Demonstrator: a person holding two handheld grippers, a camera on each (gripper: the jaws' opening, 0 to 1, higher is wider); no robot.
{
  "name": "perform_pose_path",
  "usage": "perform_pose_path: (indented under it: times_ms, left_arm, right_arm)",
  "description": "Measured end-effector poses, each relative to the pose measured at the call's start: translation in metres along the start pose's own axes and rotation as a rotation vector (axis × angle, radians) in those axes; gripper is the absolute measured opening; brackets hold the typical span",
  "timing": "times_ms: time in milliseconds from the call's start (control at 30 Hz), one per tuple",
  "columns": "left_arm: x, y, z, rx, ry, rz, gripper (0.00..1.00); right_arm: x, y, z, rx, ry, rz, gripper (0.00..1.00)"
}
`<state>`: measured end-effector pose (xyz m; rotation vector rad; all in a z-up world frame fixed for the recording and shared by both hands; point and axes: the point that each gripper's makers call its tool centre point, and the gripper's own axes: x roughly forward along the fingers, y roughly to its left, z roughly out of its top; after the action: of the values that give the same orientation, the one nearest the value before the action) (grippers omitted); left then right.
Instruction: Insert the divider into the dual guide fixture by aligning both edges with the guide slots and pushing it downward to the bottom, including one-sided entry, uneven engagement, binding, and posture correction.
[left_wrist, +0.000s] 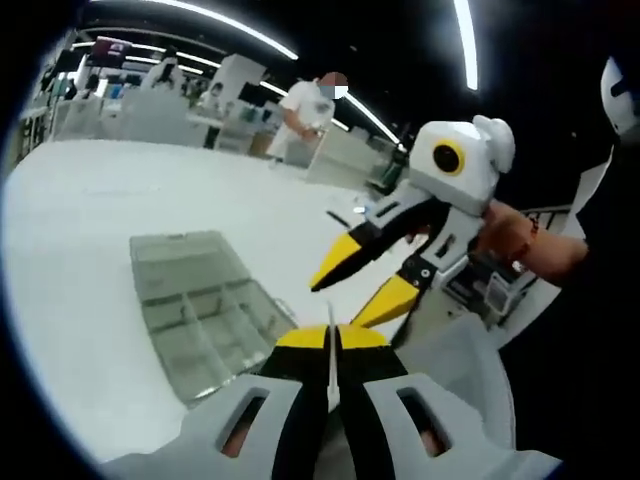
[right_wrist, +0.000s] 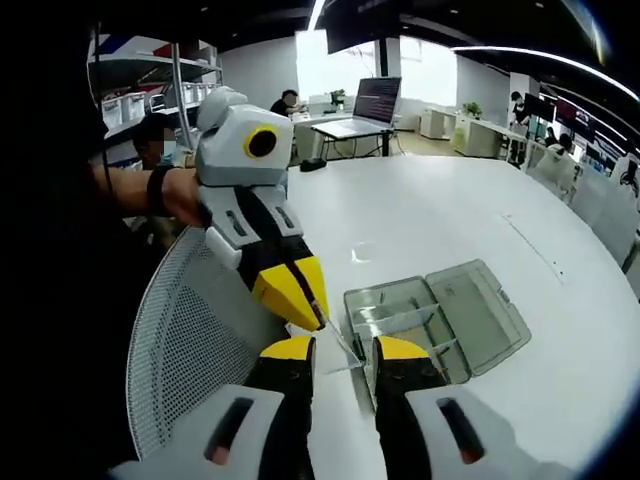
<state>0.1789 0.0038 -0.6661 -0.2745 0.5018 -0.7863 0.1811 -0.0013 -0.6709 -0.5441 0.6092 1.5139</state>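
Left gripper view: the left gripper is clenched on the divider, a thin, pale, seemingly stiff plastic sheet seen edge-on between its yellow tips. The right gripper, jaws parted, hovers just beyond. The clear compartmented fixture lies on the white table.

Right gripper view: the right gripper stands released around the translucent divider, pinched by the left gripper above the fixture. The divider is probably light, slick and flexible; hold it near its upper edge.

Open office: white table, ceiling light strips, shelving.
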Motion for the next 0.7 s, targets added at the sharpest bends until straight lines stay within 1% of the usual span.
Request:
perform_pose_path:
  times_ms: [167,267,433,533,633,700]
  left_arm:
    - [0.001,-0.001,-0.002,0.023,0.007,-0.007,0.0]
    - [0.002,-0.002,-0.007,0.057,0.032,-0.019,0.0]
    - [0.004,-0.004,-0.009,0.101,0.054,-0.034,0.0]
    - [0.004,-0.004,-0.009,0.132,0.064,-0.041,0.0]
    - [0.006,-0.006,-0.011,0.155,0.086,-0.054,0.0]
    - [0.006,-0.007,-0.012,0.171,0.095,-0.059,0.0]
  right_arm:
    - [0.003,0.005,-0.005,-0.026,0.03,0.033,0.15]
    - [0.003,0.006,-0.008,-0.033,0.044,0.05,0.15]
    - [0.004,0.008,-0.012,-0.052,0.067,0.076,0.14]
    - [0.004,0.009,-0.014,-0.06,0.085,0.089,0.12]
    - [0.005,0.011,-0.015,-0.055,0.095,0.102,0.07]
    - [0.005,0.012,-0.016,-0.058,0.099,0.107,0.06]
